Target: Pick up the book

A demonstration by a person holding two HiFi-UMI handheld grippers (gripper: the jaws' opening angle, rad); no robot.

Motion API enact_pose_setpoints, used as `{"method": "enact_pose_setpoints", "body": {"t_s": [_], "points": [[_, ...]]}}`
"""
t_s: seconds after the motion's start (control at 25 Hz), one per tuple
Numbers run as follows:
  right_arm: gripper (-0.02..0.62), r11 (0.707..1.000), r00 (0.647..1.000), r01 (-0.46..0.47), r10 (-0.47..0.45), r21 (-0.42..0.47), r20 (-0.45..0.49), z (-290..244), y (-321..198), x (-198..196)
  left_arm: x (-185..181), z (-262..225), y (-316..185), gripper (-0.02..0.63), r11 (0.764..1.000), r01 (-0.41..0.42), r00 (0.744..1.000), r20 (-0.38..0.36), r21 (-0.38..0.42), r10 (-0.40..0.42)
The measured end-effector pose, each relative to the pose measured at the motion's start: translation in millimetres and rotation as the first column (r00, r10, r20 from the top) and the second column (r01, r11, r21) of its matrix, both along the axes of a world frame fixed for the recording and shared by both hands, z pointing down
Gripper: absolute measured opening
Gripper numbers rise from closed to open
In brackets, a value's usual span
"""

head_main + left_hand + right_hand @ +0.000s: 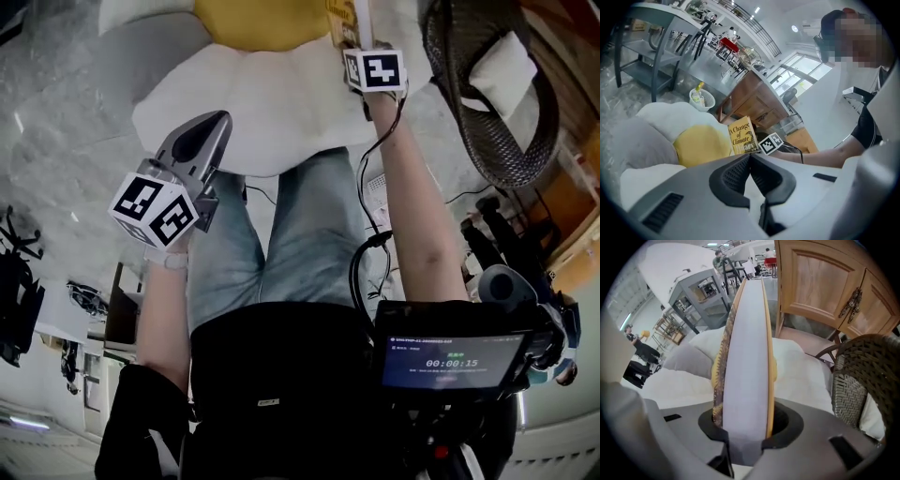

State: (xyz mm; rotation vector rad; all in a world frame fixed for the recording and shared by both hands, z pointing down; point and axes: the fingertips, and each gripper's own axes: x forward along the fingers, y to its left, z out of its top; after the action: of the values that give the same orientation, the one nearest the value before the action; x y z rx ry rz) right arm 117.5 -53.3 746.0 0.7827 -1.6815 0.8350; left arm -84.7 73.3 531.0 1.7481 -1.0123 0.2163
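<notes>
The book (747,352) has a yellow cover, and its white page edges face the right gripper view. My right gripper (743,427) is shut on its lower end and holds it upright above the cushion. From the left gripper view the book's (742,136) front cover shows, with the right gripper's marker cube (771,144) beside it. In the head view the book (341,21) sticks out past the right gripper (357,42) at the top. My left gripper (750,158) is shut with nothing in it and hangs apart at the left (217,120).
A white flower-shaped cushion (281,112) with a yellow centre (701,145) lies under both grippers. A dark wicker chair (487,122) stands at the right and a wooden cabinet (825,282) behind it. A grey metal table (651,42) and a white bin (702,99) stand further off.
</notes>
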Motion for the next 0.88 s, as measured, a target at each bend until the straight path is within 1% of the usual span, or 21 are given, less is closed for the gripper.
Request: {"method": "enact_pose_setpoints", "body": {"t_s": [0.2,0.48,0.64,0.8,0.88], "points": [[0.164,0.997,0.995,-0.072,0.071,0.01,0.072,-53.4,3.8,0.4,2.4,-32.0,-1.9,0.014,0.999,-0.043,0.999,0.03,0.019,0.043],[0.164,0.987,0.972,-0.163,0.16,0.002,0.174,-125.9,-2.2,5.8,16.3,-76.5,-18.3,0.014,0.995,-0.092,0.994,0.063,0.035,0.09],[0.164,0.977,0.95,-0.21,0.209,-0.018,0.23,-159.1,-0.5,5.3,21.6,-98.2,-30.6,0.014,0.992,-0.118,0.99,0.077,0.041,0.115],[0.164,0.965,0.925,-0.261,0.253,-0.008,0.283,-201.2,-0.3,9.4,28.0,-127.5,-39.6,0.014,0.989,-0.134,0.988,0.09,0.058,0.128],[0.164,0.959,0.911,-0.283,0.27,-0.003,0.311,-223.6,1.5,12.7,34.1,-143.6,-41.2,0.015,0.985,-0.156,0.984,0.102,0.07,0.149]]}}
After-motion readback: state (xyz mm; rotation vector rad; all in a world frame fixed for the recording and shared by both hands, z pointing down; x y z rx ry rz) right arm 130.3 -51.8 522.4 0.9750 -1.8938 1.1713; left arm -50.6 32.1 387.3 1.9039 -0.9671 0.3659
